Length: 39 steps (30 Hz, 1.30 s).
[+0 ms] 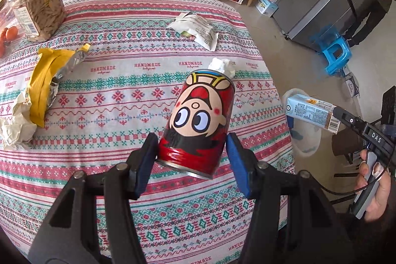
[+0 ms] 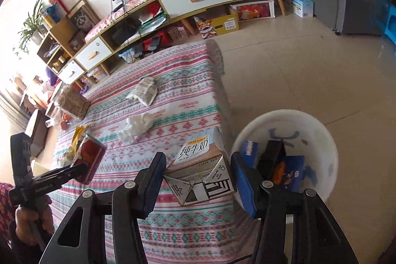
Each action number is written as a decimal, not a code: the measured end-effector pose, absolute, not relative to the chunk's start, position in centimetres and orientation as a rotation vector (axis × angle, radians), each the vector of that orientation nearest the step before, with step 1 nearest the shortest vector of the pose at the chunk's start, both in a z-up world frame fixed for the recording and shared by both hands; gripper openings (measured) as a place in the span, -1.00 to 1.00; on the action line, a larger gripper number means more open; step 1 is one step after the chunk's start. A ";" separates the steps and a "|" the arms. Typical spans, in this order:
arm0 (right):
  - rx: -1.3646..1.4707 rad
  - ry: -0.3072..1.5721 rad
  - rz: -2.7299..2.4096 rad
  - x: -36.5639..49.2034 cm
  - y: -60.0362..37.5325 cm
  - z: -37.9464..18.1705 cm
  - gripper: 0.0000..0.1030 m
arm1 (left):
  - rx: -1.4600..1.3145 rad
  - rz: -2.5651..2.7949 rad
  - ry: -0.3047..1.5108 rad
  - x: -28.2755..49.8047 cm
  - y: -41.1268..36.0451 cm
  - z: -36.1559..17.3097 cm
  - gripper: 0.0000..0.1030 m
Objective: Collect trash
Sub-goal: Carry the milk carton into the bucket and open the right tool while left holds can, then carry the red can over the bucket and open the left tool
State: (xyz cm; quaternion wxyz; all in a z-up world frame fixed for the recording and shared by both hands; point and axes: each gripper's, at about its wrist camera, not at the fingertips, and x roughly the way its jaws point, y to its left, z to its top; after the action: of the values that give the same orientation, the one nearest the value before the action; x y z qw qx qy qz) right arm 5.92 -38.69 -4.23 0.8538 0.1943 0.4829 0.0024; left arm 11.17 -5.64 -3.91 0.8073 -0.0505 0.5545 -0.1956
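My left gripper is shut on a red cartoon can and holds it above the patterned tablecloth. My right gripper is shut on a milk carton, held at the table's right edge beside a white trash bin. The carton also shows in the left wrist view, over the bin. The can also shows in the right wrist view. A crumpled tissue, a white wrapper and a yellow foil wrapper lie on the table.
A jar of seeds and small oranges stand at the table's far left. Crumpled paper lies by the yellow wrapper. The bin holds blue and orange trash. A blue stool and a grey fridge stand on the floor.
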 end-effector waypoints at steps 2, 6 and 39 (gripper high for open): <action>0.404 1.021 -0.039 5.1 -40.6 -4.7 0.07 | -0.100 -0.427 1.183 11.0 -6.3 -3.9 0.13; 0.403 1.037 -0.105 3.8 -43.7 -5.6 0.07 | -0.081 -0.446 1.178 10.7 -7.7 -3.8 0.13; 0.485 1.078 -0.271 -3.9 -53.3 -8.2 0.51 | 0.127 -0.741 1.181 8.5 -31.0 -5.8 0.13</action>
State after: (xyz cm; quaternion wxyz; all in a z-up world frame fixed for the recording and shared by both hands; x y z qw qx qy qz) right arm -3.93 -53.31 -8.16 0.8216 0.2277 0.5068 -0.1275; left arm 8.53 -31.01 -5.80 0.7648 0.0583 0.5434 -0.3412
